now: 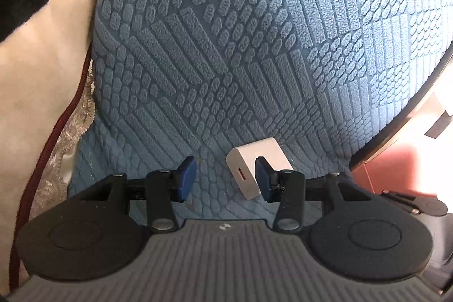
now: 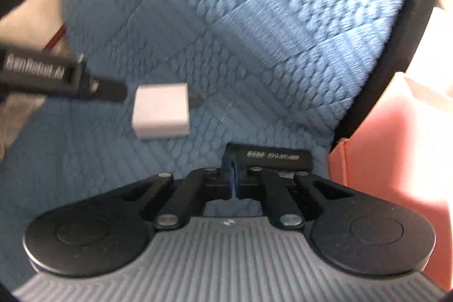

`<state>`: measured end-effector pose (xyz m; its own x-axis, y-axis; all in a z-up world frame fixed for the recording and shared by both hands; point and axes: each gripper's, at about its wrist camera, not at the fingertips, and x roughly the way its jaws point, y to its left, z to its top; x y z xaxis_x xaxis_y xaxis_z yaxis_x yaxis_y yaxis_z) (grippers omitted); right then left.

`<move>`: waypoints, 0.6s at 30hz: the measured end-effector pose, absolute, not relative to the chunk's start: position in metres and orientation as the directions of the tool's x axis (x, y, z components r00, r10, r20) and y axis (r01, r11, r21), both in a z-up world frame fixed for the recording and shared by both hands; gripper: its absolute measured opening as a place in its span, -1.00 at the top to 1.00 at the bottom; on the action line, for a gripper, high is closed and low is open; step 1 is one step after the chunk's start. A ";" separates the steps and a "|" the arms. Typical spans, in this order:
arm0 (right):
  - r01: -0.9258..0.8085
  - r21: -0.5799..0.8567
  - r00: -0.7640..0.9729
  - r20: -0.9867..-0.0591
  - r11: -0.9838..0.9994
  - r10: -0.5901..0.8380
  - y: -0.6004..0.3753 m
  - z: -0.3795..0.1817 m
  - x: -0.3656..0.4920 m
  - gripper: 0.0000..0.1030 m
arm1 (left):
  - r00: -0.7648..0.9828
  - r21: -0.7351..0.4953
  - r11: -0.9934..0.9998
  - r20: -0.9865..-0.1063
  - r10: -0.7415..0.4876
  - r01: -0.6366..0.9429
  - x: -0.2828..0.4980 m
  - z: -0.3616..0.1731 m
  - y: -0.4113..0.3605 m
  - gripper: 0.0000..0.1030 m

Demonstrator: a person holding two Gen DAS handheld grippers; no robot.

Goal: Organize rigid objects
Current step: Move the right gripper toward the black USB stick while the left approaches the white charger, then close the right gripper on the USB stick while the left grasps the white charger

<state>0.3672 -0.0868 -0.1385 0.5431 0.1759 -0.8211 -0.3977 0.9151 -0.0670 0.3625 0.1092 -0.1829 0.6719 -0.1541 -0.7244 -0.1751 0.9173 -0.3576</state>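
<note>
Right tool closed over a blue textured cushion, with a white charger block lying nearby.

The right tool (image 2: 234, 183) has its blue pads pressed together, and whether anything is pinched between them cannot be made out. Just past its tip lies a black bar (image 2: 271, 159) with small white lettering. The white charger block (image 2: 162, 111) rests on the blue cushion (image 2: 240, 33), up and to the left of the tool, apart from it. The left tool (image 2: 113, 92) reaches in from the left edge, its black tip just beside the block. The view is blurred.
</note>
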 end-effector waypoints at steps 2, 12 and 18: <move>-0.338 -0.037 0.552 -0.817 0.940 0.166 -0.091 -0.137 0.374 0.82 | 0.677 -0.363 0.916 -0.719 -0.159 -0.171 0.362 -0.181 0.110 -0.01; -0.084 0.014 0.567 -0.822 0.996 0.059 -0.089 -0.143 0.386 0.11 | 0.680 -0.376 0.909 -0.715 -0.163 -0.177 0.362 -0.176 0.115 -0.01; 0.066 0.006 0.571 -0.820 0.998 -0.033 -0.083 -0.160 0.387 -0.05 | 0.685 -0.368 0.914 -0.711 -0.159 -0.170 0.358 -0.170 0.115 -0.01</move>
<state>0.3866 -0.0833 -0.1602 0.5715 -0.0330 -0.8200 0.0657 0.9978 0.0057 0.3583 0.1146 -0.1704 0.6853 -0.1589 -0.7107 -0.1695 0.9143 -0.3679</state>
